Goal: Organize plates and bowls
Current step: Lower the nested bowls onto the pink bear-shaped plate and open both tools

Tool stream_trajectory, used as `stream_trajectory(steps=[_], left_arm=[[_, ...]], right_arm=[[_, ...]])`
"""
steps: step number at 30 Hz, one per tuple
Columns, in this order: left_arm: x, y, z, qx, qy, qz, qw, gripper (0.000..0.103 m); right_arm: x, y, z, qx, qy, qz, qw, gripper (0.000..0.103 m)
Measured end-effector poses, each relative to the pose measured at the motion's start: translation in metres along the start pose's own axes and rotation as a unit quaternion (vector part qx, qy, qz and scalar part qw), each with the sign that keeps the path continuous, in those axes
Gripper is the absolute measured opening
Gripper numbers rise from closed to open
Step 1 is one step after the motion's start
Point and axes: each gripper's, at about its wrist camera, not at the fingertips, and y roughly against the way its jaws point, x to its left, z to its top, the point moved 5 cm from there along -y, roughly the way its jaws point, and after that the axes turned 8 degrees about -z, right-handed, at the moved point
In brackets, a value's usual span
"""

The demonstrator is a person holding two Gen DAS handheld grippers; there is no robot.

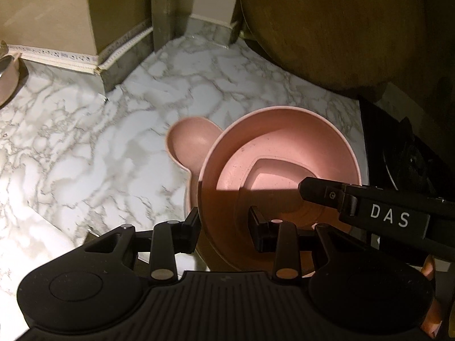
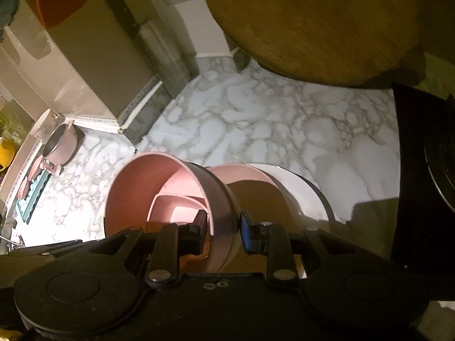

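A pink bowl point(image 1: 278, 142) with a smaller pink dish point(image 1: 273, 176) nested inside is gripped from both sides. My left gripper point(image 1: 224, 227) is shut on its near rim, one finger outside the wall and one inside. My right gripper point(image 2: 223, 228) is shut on the wall of the same bowl point(image 2: 159, 187); one of its fingers point(image 1: 321, 190) reaches over the bowl's right rim in the left wrist view. Under the bowl a pink plate with a round ear point(image 1: 187, 142) sticks out. A white plate with a dark rim point(image 2: 307, 190) shows behind the bowl.
The marble counter point(image 1: 85, 142) spreads to the left and behind. A round wooden board point(image 2: 312, 22) leans at the back right. A black stove point(image 1: 412, 153) borders the right. A pink pot point(image 2: 61, 145) and a teal rack point(image 2: 31, 196) stand far left.
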Motion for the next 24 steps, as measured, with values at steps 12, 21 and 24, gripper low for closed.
stream_trajectory(steps=[12, 21, 24], left_arm=[[-0.018, -0.027, -0.010, 0.013, -0.015, 0.012, 0.9997, 0.034], [-0.027, -0.030, -0.010, 0.007, -0.034, 0.018, 0.9992, 0.034], [-0.025, -0.030, -0.009, 0.007, -0.029, 0.012, 0.9995, 0.034]], right_arm=[[-0.033, -0.019, -0.015, 0.025, -0.026, -0.003, 0.999, 0.024], [-0.045, -0.027, -0.016, 0.035, -0.040, -0.002, 0.999, 0.024], [-0.046, -0.027, -0.016, 0.037, -0.047, 0.002, 0.998, 0.025]])
